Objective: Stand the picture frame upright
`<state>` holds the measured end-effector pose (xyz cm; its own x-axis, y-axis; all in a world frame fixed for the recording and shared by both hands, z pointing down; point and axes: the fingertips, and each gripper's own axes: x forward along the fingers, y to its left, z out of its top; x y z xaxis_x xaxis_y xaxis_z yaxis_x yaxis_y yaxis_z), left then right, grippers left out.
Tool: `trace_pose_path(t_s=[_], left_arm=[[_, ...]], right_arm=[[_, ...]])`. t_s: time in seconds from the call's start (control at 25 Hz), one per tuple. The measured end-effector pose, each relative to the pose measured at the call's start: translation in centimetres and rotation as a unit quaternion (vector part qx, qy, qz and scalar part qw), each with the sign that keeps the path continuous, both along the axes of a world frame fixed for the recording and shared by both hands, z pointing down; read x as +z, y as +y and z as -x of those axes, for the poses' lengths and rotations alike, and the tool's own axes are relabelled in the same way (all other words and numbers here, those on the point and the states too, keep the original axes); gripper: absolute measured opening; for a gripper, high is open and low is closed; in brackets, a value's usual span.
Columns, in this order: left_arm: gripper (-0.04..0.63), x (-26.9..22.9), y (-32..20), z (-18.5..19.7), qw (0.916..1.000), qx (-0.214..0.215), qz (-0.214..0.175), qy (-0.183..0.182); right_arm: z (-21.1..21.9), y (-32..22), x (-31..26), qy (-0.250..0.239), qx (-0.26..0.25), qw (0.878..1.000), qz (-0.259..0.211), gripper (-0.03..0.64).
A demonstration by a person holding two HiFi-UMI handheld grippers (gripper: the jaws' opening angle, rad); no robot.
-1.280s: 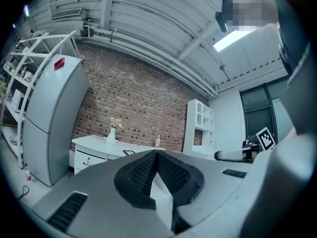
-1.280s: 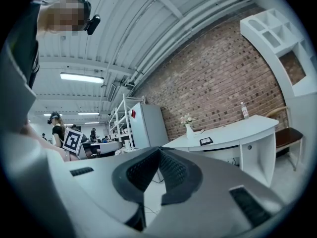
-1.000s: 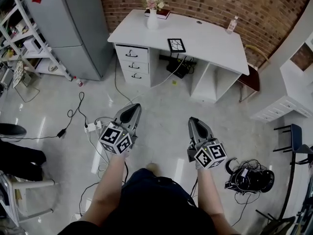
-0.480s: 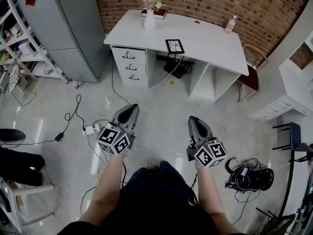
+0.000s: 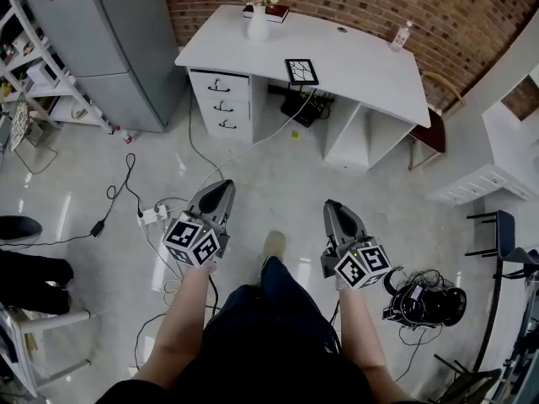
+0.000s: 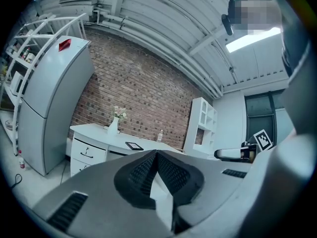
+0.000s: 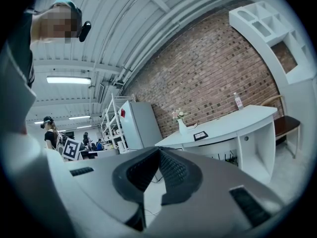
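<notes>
The picture frame (image 5: 301, 71), black-edged with a white cracked pattern, lies flat on the white desk (image 5: 362, 78) near its front edge. It also shows small on the desk in the left gripper view (image 6: 134, 146) and the right gripper view (image 7: 200, 136). My left gripper (image 5: 216, 195) and right gripper (image 5: 335, 211) are held level over the floor, well short of the desk. Both are shut with nothing between the jaws.
A white vase of flowers (image 5: 258, 22) and a small bottle (image 5: 400, 36) stand at the desk's back. A grey fridge (image 5: 109, 40) and a shelf rack (image 5: 34, 66) are at left. Cables and a power strip (image 5: 152, 217) lie on the floor, a headset bundle (image 5: 421, 301) at right.
The person has stepped forward: the desk has shifted up and slightly left in the head view, and a foot now shows between the grippers. Both grippers stay shut.
</notes>
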<state>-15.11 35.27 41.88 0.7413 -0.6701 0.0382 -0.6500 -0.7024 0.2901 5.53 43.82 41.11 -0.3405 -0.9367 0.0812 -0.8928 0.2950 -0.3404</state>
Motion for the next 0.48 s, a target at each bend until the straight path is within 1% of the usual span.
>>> trace_pose_path(t_s=[0.2,0.48], left_arm=[[0.000,0.4,-2.8,-0.8,1.0000,0.000,0.002,-0.003],[0.000,-0.6,-9.1,-2.9,1.0000,0.000,-0.005,-0.005]], right_arm=[[0.1,-3.0,0.4,0.001,-0.020,1.000,-0.004,0.005],[-1.3,-10.0,0.8,-0.004,-0.034,0.999,0.000,0.005]])
